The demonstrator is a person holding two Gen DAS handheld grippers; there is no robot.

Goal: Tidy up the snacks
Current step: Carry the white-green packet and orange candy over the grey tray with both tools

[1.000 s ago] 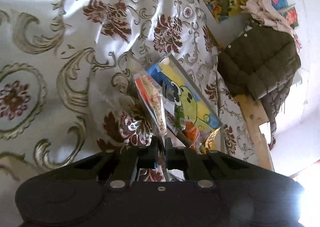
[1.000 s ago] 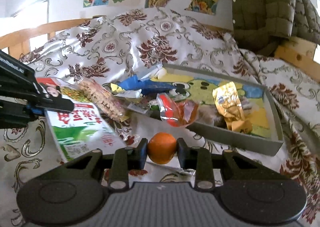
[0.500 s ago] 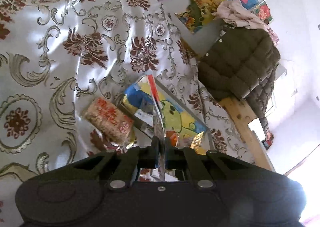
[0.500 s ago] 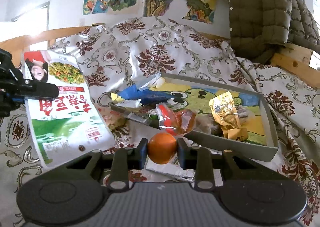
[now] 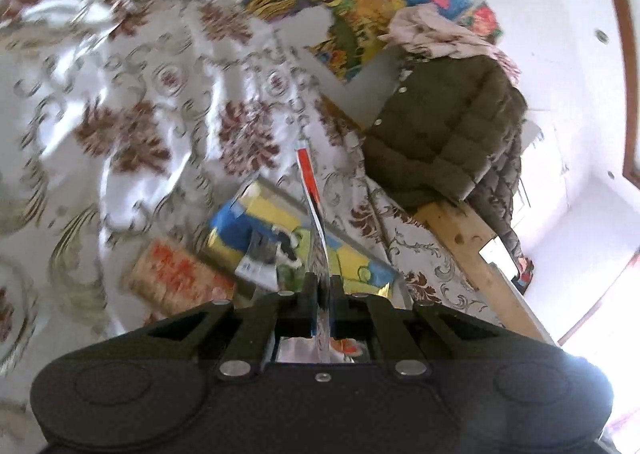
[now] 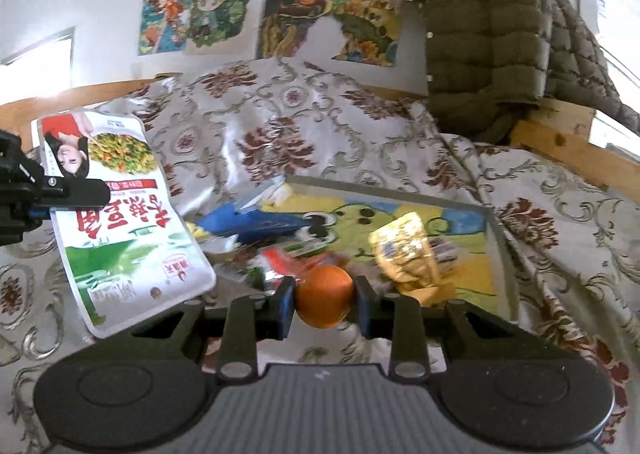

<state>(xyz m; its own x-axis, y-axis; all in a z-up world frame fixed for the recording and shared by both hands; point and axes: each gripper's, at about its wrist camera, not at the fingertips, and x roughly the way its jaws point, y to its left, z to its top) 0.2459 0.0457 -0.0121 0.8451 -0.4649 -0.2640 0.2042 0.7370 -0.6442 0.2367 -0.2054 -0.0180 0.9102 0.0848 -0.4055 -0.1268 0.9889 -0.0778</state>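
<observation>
My left gripper (image 5: 320, 286) is shut on a flat green and white snack pouch (image 5: 312, 214), seen edge-on in the left wrist view. From the right wrist the same pouch (image 6: 120, 222) hangs in the air at the left, pinched by the left gripper (image 6: 80, 190). My right gripper (image 6: 323, 296) is shut on a small orange (image 6: 324, 296), held just before the near edge of a grey tray (image 6: 498, 254) with a cartoon frog bottom. In the tray lie a gold packet (image 6: 404, 254), a blue wrapper (image 6: 248, 220) and a red packet, partly hidden by the orange.
A floral bedspread (image 6: 280, 126) covers the bed. A snack bar packet (image 5: 176, 278) lies on it left of the tray. An olive puffer jacket (image 6: 492, 38) hangs over the wooden bed frame (image 6: 560, 142). Posters (image 6: 208, 10) cover the wall behind.
The left gripper lifted the pouch off the bedspread and rolled it upright, uncovering the snack bar packet. The right gripper with the orange rose slightly and moved closer to the tray.
</observation>
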